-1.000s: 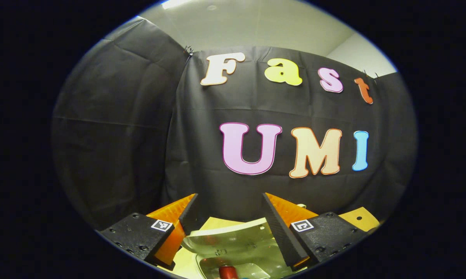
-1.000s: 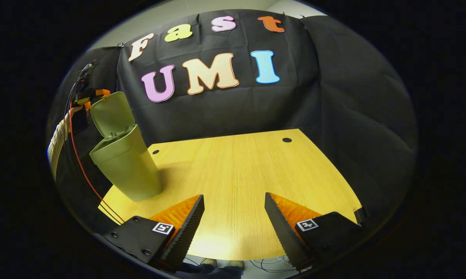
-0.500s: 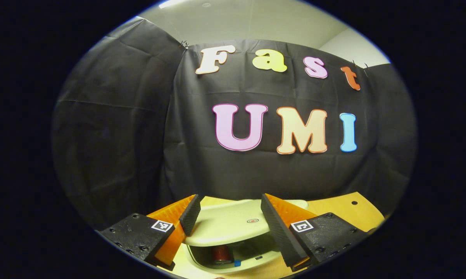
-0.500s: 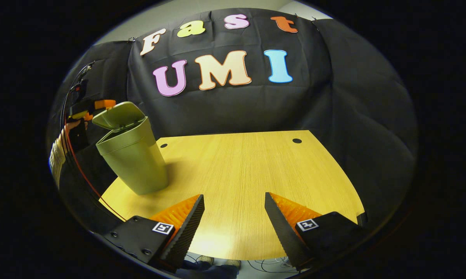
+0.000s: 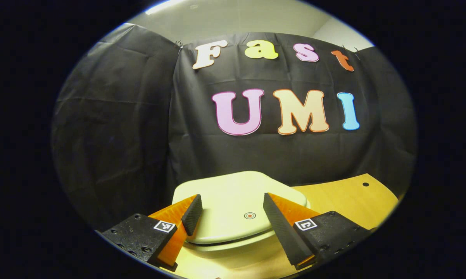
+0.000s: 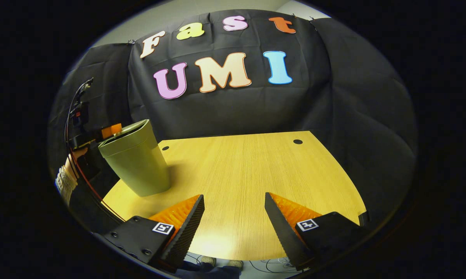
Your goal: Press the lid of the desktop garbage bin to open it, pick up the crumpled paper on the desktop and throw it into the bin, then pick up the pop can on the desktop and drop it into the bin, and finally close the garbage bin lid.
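Observation:
The pale green bin [image 6: 135, 162] stands at the table's left side in the right gripper view, with its lid down. In the left gripper view the lid [image 5: 233, 205] lies flat and nearly shut, a thin dark gap under its front edge, a small red dot mark [image 5: 249, 215] on top. My left gripper [image 5: 232, 215] is open, its fingers resting over the lid's near part; from the right gripper view it sits at the bin's top left rim [image 6: 111, 131]. My right gripper [image 6: 234, 215] is open above the table's front edge, holding nothing. The bin's contents are hidden.
The wooden table [image 6: 252, 174] has two small dark holes near its back edge [image 6: 297, 142]. A hand in a knitted sleeve [image 6: 65, 182] holds the left gripper, with a red cable [image 6: 81, 174] hanging beside the bin. Floor and cables show below the table's front edge.
The bin lid swung down from upright to nearly shut under my left gripper, hiding the red can inside. My right gripper barely moved.

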`<state>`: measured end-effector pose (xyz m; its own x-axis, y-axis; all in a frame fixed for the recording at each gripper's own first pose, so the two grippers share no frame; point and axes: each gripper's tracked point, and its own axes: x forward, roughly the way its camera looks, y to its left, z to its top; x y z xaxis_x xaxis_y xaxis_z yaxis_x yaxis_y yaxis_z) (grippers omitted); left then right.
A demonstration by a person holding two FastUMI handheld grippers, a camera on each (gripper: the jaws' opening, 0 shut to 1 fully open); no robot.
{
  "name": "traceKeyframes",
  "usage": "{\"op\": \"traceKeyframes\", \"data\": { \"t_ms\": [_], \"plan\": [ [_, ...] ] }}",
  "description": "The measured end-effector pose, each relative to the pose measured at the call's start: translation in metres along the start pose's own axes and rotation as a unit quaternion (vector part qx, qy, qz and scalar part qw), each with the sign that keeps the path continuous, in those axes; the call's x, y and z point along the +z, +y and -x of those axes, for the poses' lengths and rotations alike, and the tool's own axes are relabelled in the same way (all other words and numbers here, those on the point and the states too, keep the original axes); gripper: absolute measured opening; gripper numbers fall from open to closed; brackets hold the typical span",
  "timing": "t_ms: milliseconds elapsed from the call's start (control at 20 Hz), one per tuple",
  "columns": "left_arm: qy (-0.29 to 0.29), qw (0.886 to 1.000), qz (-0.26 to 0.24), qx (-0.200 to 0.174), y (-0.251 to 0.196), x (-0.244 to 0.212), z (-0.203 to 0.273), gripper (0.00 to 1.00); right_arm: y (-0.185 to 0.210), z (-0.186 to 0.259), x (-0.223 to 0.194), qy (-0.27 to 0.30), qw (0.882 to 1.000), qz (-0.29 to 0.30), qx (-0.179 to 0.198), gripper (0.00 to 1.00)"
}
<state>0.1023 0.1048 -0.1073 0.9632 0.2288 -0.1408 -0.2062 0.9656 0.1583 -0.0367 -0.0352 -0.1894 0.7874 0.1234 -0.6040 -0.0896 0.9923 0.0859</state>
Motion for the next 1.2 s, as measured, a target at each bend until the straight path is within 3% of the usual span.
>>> {"op": "traceKeyframes", "data": {
  "t_ms": [150, 450, 550, 600, 650, 850, 1100, 1200],
  "plan": [
    [-0.025, 1.0, -0.012, 0.0, 0.0, 0.001, 0.0, 0.95, -0.003, 0.002, 0.001, -0.003, 1.0, -0.007, -0.004, 0.99],
    [-0.079, 0.997, 0.007, 0.022, 0.001, 0.0, 0.002, 1.0, -0.001, -0.001, -0.01, 0.004, 1.0, -0.001, -0.003, 0.99],
    [-0.074, 0.997, -0.003, 0.027, 0.002, -0.007, 0.0, 0.96, 0.001, -0.004, -0.01, 0.004, 1.0, 0.005, -0.002, 0.98],
    [-0.062, 0.998, -0.002, 0.025, 0.0, -0.007, 0.002, 1.0, 0.002, -0.005, -0.01, 0.004, 1.0, 0.005, 0.0, 0.99],
    [-0.044, 0.999, 0.0, 0.025, 0.001, -0.01, 0.003, 0.96, 0.004, -0.007, -0.01, 0.003, 1.0, 0.003, 0.002, 0.99],
    [-0.065, 0.998, -0.005, 0.008, -0.007, -0.002, 0.008, 0.97, 0.015, -0.015, -0.005, 0.001, 1.0, -0.005, 0.019, 0.99],
    [-0.066, 0.997, -0.038, 0.001, -0.007, 0.008, 0.017, 0.94, 0.017, -0.021, 0.023, -0.028, 1.0, 0.0, 0.009, 0.99],
    [-0.076, 0.996, -0.034, -0.009, -0.012, 0.027, 0.029, 0.99, 0.024, -0.022, 0.037, -0.045, 0.999, -0.01, 0.015, 0.99]
  ]
}}
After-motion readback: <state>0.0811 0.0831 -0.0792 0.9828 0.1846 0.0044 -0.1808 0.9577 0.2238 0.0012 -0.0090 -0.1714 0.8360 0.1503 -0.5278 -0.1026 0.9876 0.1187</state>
